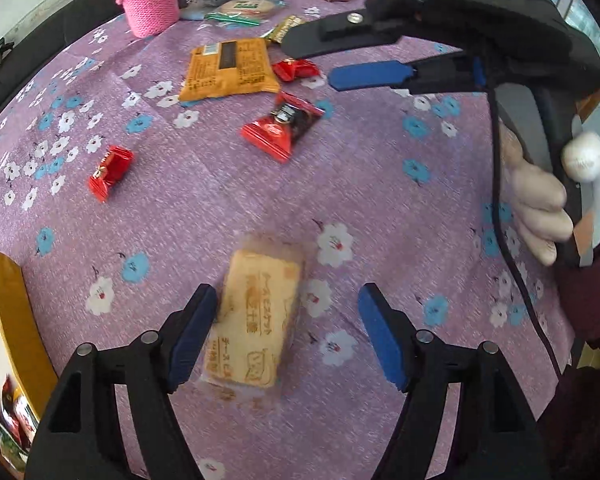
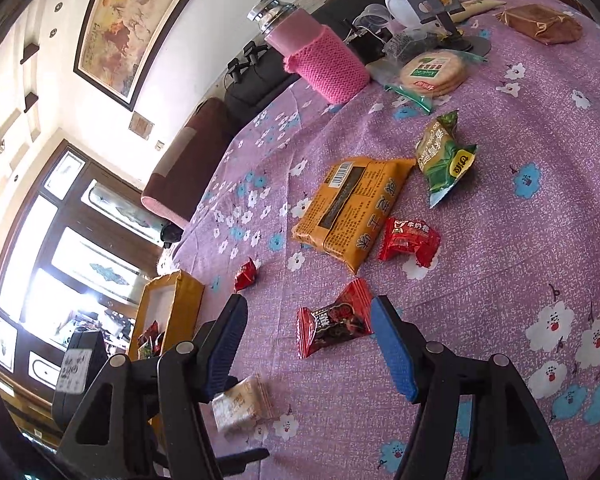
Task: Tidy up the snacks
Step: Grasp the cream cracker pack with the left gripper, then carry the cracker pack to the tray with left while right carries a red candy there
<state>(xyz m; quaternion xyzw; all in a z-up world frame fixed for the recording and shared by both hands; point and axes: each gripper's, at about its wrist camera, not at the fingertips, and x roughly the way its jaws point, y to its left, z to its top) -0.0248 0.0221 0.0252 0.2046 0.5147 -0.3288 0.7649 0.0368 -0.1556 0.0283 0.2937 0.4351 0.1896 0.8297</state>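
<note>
A pale biscuit packet (image 1: 256,320) lies on the purple flowered tablecloth (image 1: 380,200) between the fingers of my left gripper (image 1: 288,308). The gripper is open: its left pad is close beside the packet and its right pad stands well apart. The same biscuit packet (image 2: 240,404) shows low in the right wrist view. My right gripper (image 2: 310,308) is open and hangs over a red and dark candy packet (image 2: 334,324), gripping nothing. A hand holds that right gripper (image 1: 316,62) at the upper right of the left wrist view, beyond the candy packet (image 1: 284,124).
A yellow box (image 2: 172,308) holding several snacks stands at the table's left edge. Scattered on the cloth are an orange packet (image 2: 352,208), two small red candies (image 2: 246,274) (image 2: 408,240), a green packet (image 2: 440,160), round crackers (image 2: 432,72), a pink-sleeved flask (image 2: 324,60) and a brown packet (image 2: 540,24).
</note>
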